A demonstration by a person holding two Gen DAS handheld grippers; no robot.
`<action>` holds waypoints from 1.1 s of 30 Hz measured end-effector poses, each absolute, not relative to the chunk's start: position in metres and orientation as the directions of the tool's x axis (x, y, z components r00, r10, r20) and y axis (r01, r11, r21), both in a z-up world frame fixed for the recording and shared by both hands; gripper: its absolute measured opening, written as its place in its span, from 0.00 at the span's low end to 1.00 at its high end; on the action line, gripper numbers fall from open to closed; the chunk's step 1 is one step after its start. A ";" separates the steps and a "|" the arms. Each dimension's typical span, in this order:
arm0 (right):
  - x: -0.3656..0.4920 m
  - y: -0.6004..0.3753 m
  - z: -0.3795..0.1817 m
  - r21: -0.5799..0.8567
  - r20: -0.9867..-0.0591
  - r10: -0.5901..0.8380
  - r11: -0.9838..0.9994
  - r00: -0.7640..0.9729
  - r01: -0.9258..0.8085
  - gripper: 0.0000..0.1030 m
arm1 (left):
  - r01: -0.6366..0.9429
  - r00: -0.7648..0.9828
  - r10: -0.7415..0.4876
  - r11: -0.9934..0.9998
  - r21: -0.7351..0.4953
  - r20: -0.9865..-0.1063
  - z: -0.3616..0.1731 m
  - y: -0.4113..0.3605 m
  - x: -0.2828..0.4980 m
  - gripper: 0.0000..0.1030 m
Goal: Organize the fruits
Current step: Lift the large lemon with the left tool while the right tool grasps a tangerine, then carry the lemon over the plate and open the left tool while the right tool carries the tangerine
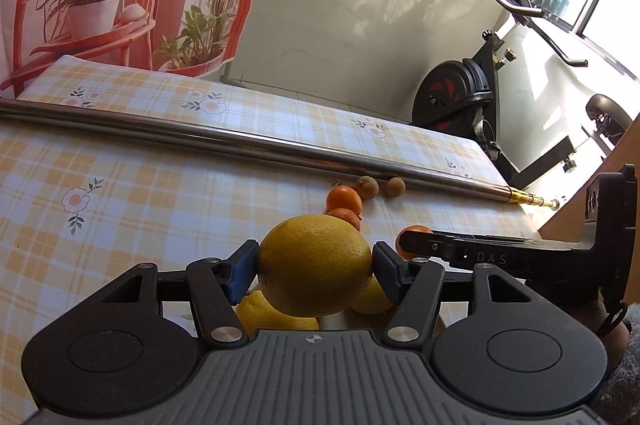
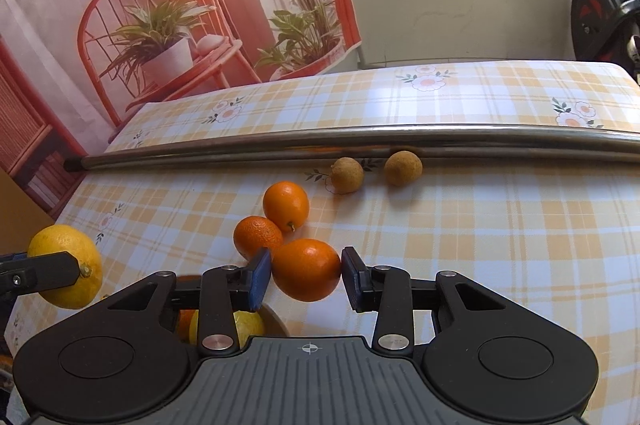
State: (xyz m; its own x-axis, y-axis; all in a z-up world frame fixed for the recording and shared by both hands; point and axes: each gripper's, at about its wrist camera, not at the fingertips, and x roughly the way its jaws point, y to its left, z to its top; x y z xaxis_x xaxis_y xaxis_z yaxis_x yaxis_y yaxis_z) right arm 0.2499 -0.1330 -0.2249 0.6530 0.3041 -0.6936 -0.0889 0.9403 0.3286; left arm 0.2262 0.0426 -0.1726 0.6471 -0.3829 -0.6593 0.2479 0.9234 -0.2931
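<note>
Left wrist view — left tool: blue pads pinching a large lemon on both flanks, held above the tabletop with its yellow plaid, flower-printed cloth. Beneath the held lemon: two more lemons, one at lower left, one at lower right, both partly hidden. Beyond it: two small oranges close together, then two brown longan-like fruits just beside a long metal rod that crosses the cloth. The right tool's finger reaches in from the right, in front of a third orange.

Right wrist view — right tool: pads closed against the sides of an orange. Two further oranges lie just behind it on the cloth, touching or nearly so. Two brown fruits sit against the rod. At the left edge, the left tool's finger across the held lemon. Under the right tool, a lemon and a sliver of orange, partly hidden.

Background: printed backdrop of chair and potted plants; exercise bike.
</note>
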 end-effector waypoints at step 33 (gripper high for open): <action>0.177 -0.158 -0.212 0.307 -0.663 0.253 0.950 0.705 -0.052 0.34 | 0.446 0.554 -0.346 0.891 -0.081 -0.757 -0.208 -0.025 0.232 0.45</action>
